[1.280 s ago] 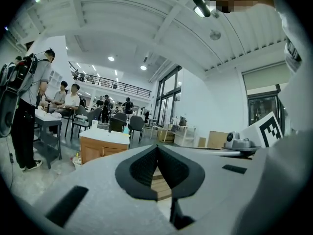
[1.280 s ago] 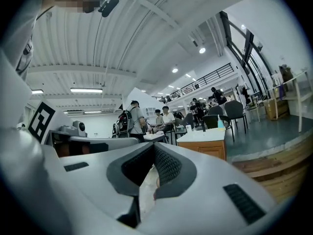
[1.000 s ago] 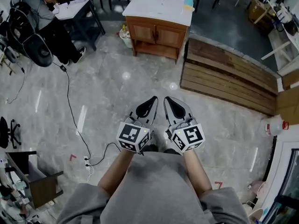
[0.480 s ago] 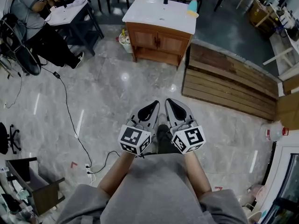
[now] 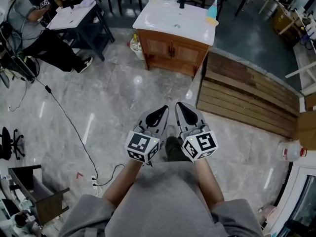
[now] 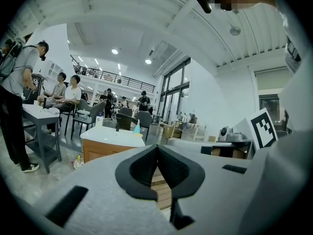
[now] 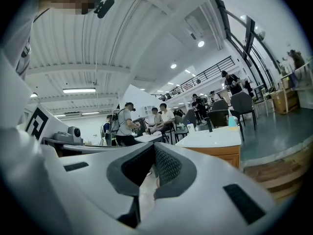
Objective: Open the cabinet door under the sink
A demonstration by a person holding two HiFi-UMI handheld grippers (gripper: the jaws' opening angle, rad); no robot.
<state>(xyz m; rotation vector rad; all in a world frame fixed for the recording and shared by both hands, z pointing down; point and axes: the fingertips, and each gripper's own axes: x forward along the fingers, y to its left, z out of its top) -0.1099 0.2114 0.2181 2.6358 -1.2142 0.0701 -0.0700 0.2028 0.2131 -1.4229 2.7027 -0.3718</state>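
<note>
- We stand on a grey marble floor that fills most of the head view.
- A low platform of wooden planks lies on it ahead and to our right, just beside the sink cabinet.
- The wooden sink cabinet stands at the top of the head view, well apart from both grippers. It carries a white sink top.
- Its two cabinet doors face us, and both are closed.
- At the upper left is a white tabletop on a dark frame, with a seated person beside it.
- We hold the left hand-held gripper close before our body. Its own view shows its jaws pressed together at the tips with nothing between them.
- The right hand-held gripper sits just beside it, its jaws likewise together and empty.
- A black cable trails across the floor on our left.
- A teal bottle stands upright at the right edge of the sink top.
</note>
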